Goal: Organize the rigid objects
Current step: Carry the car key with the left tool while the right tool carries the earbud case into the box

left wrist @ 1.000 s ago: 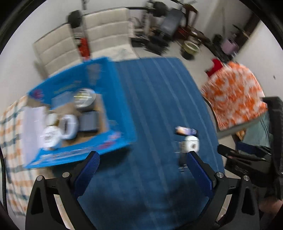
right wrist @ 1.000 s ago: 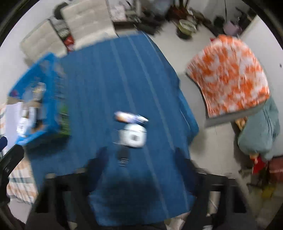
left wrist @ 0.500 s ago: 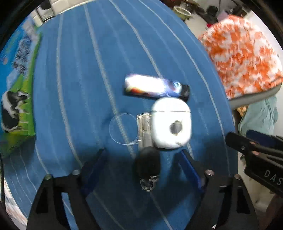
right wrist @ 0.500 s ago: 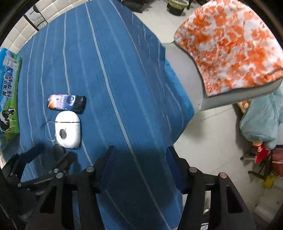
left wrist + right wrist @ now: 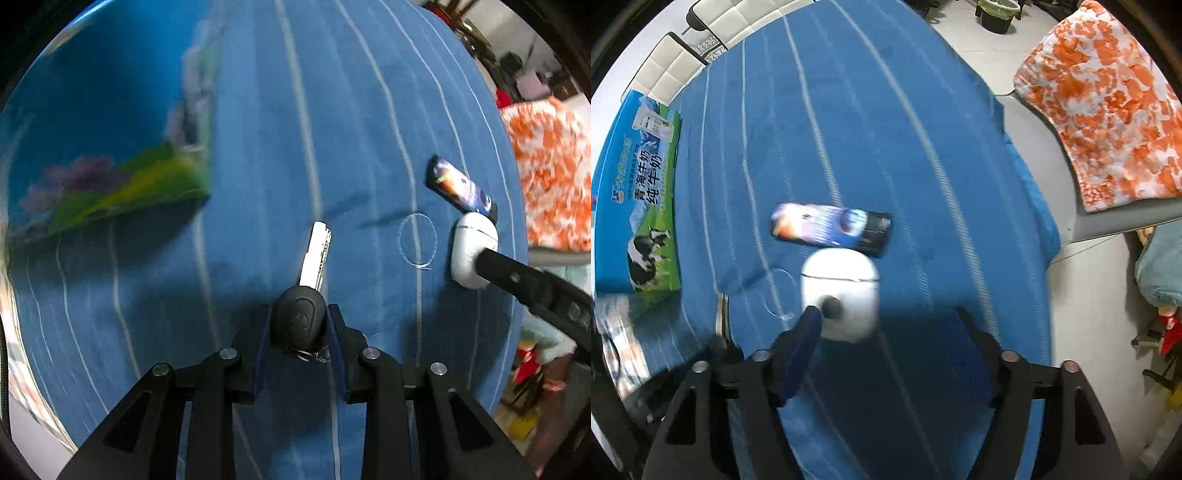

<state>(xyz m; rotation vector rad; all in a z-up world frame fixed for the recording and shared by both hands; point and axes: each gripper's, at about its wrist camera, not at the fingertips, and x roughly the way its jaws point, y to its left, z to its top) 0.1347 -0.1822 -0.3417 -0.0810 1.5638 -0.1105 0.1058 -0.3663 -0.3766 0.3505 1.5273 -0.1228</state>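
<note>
Left wrist: left gripper (image 5: 299,325) clamps the black head of the key (image 5: 300,314), blade pointing ahead. Milk box (image 5: 99,155) sits ahead-left; white case (image 5: 469,254) and printed tube (image 5: 461,188) lie ahead-right on the blue cloth (image 5: 258,147).

Right wrist: right gripper (image 5: 886,332) spread wide, its left finger touching the case (image 5: 846,295); tube (image 5: 831,225) just beyond. One item in hand, two left, by my reckoning.

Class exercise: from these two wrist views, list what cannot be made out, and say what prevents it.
- Milk carton box: left wrist view, print lost to motion blur.
- Key: the left gripper covers the sides of its head.
- White earbud case: right wrist view, near edge hidden behind a finger of the right gripper.
</note>
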